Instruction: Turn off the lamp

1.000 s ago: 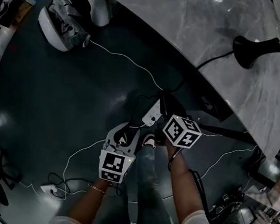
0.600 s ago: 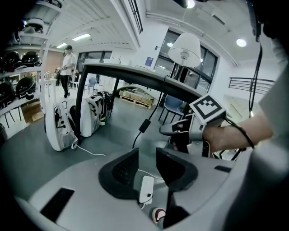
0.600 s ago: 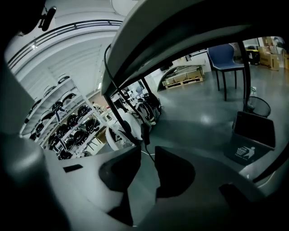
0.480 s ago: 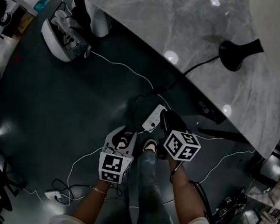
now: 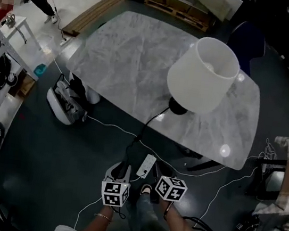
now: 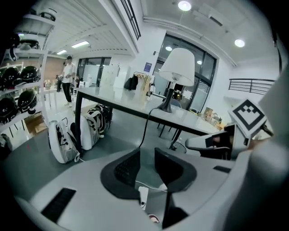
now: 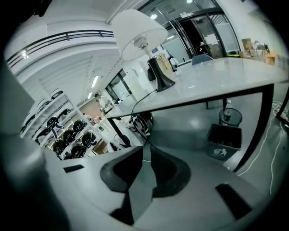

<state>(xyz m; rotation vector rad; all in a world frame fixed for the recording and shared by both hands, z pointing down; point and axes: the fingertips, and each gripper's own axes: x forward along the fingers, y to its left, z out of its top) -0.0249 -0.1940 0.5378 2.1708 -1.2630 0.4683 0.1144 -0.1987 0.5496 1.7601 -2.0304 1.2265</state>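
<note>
**Item 1, left gripper** [image 6: 146, 164]: mine, held low at the near side of the scene. Its jaws are closing with a gap left, and nothing is between them (only floor shows through).

**Item 2, right gripper** [image 7: 145, 169]: just right of the first. Its jaws are also closing to a narrower slit, and they pinch nothing.

**Item 3, lamp** [image 5: 203, 75]: it has a white shade on a dark base and stands on the right half of the grey table [image 5: 126, 56], toward its near edge. It is well apart from both tools.

**Item 4, cord** [image 5: 145, 126]: black, it drops off the table's near edge to the floor.

**Item 5, power strip** [image 5: 146, 166]: white, on the floor just beyond my two grippers.

**Item 6, bags** [image 5: 65, 103]: these lie by the table's left leg.

**Change noted:** a second ago I looked steeply down, with both grippers close over the strip and only the lamp's base in sight. Now both have lifted from the floor, and the whole table and shade fill my view.

**Meaning:** I judge the work at floor level finished or dropped. I cannot tell from the shade whether the bulb is lit. If it is, the next reach is far and right, to a switch on the lamp or its cord.
</note>
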